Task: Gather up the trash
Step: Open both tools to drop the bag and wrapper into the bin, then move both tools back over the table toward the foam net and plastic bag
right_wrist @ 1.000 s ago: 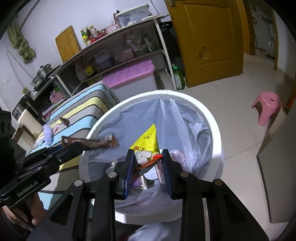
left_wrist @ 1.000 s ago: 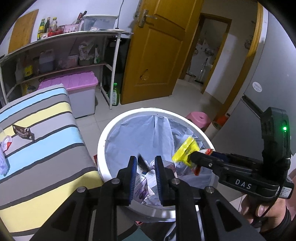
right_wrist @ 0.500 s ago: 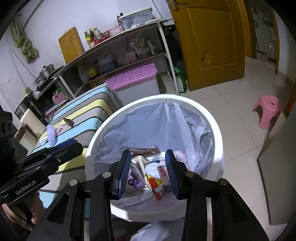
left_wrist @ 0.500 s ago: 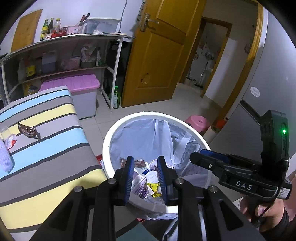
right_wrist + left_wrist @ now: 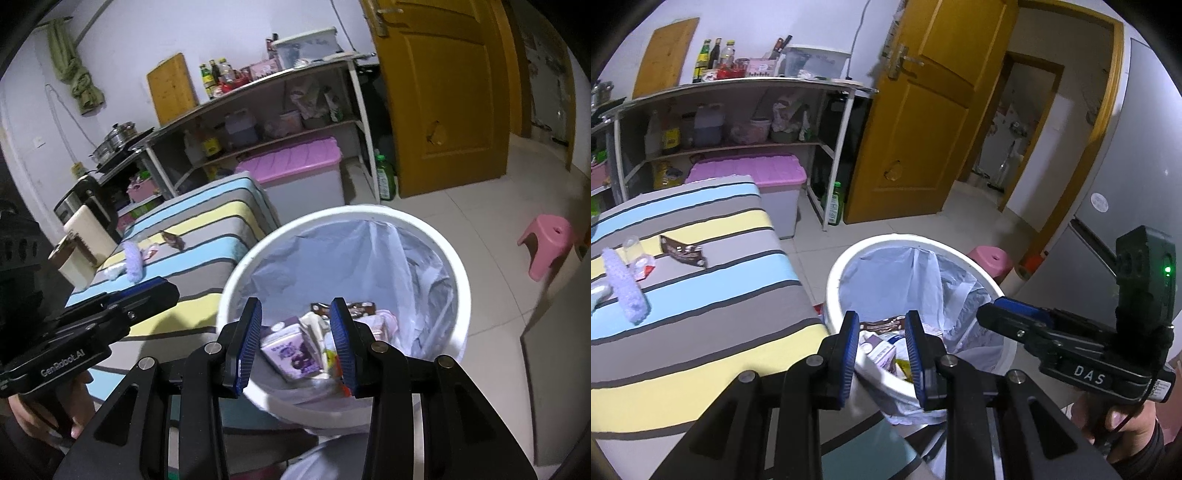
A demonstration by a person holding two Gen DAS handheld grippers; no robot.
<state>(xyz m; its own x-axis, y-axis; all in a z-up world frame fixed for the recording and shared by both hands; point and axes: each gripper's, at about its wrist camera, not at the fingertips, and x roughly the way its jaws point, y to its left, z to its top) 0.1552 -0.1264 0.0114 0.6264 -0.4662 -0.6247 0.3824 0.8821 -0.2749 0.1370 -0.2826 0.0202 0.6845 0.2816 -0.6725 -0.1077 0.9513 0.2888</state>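
A white trash bin (image 5: 849,266) (image 5: 458,280) with a pale liner stands on the floor beside a striped table (image 5: 701,295). It holds several wrappers and a purple carton (image 5: 291,349). My left gripper (image 5: 881,354) is open and empty above the bin's near rim. My right gripper (image 5: 295,343) is open and empty over the bin; it also shows in the left wrist view (image 5: 1015,317). On the table lie a brown wrapper (image 5: 681,254) (image 5: 173,239), a purple fuzzy piece (image 5: 626,290) (image 5: 133,260) and small clear and white scraps (image 5: 637,254).
A pink-lidded storage box (image 5: 764,184) and a metal shelf rack (image 5: 738,110) with bottles stand behind the table. A pink stool (image 5: 546,243) sits on the tiled floor to the right. A wooden door (image 5: 923,129) is behind the bin. A grey fridge (image 5: 1137,166) stands at right.
My right gripper let go of the yellow wrapper and my left let go of the brown one; both dropped into the bin. Both grippers opened and drew back and up.
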